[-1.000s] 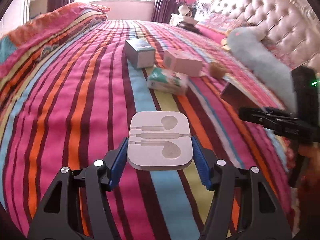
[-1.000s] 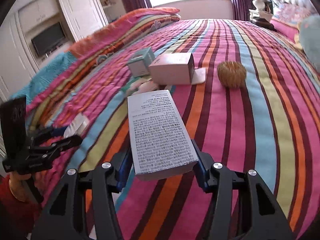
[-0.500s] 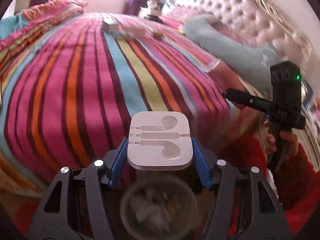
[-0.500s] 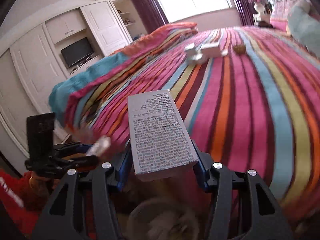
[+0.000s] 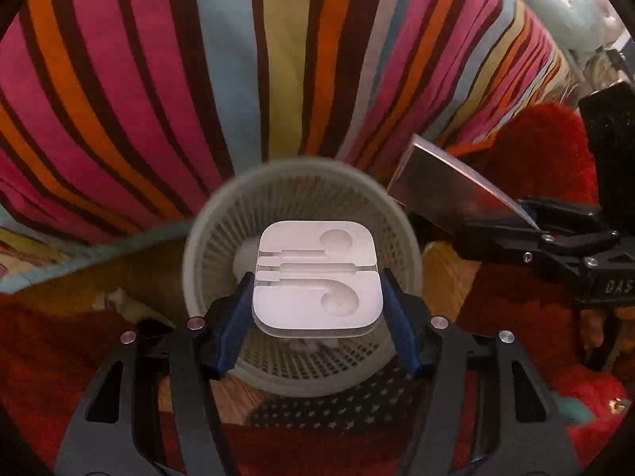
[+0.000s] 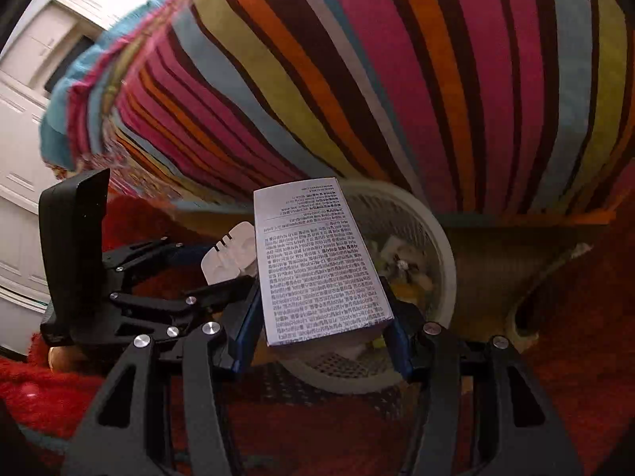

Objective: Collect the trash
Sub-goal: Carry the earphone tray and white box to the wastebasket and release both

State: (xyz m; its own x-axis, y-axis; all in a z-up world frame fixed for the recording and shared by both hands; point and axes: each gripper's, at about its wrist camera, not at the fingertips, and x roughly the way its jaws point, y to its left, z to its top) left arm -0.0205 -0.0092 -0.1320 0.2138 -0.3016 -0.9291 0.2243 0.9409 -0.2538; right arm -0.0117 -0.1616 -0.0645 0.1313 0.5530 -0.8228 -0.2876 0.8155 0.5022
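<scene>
My left gripper [image 5: 317,309] is shut on a white plastic earphone tray [image 5: 317,277] and holds it directly over a white mesh wastebasket [image 5: 222,246]. My right gripper [image 6: 323,325] is shut on a silver printed box [image 6: 317,261] and holds it over the same wastebasket [image 6: 440,261], which has scraps of trash inside. The box also shows in the left wrist view [image 5: 448,190], at the basket's right rim. The left gripper with the earphone tray [image 6: 234,258] shows left of the box in the right wrist view.
The striped bedspread [image 5: 238,59] hangs down the bed side just behind the basket. A red shaggy rug [image 6: 575,357] covers the floor around it. White cupboards [image 6: 24,79] stand at the far left.
Both grippers have swung down from above the bed to the floor beside it. The wastebasket has come into full view below both held items.
</scene>
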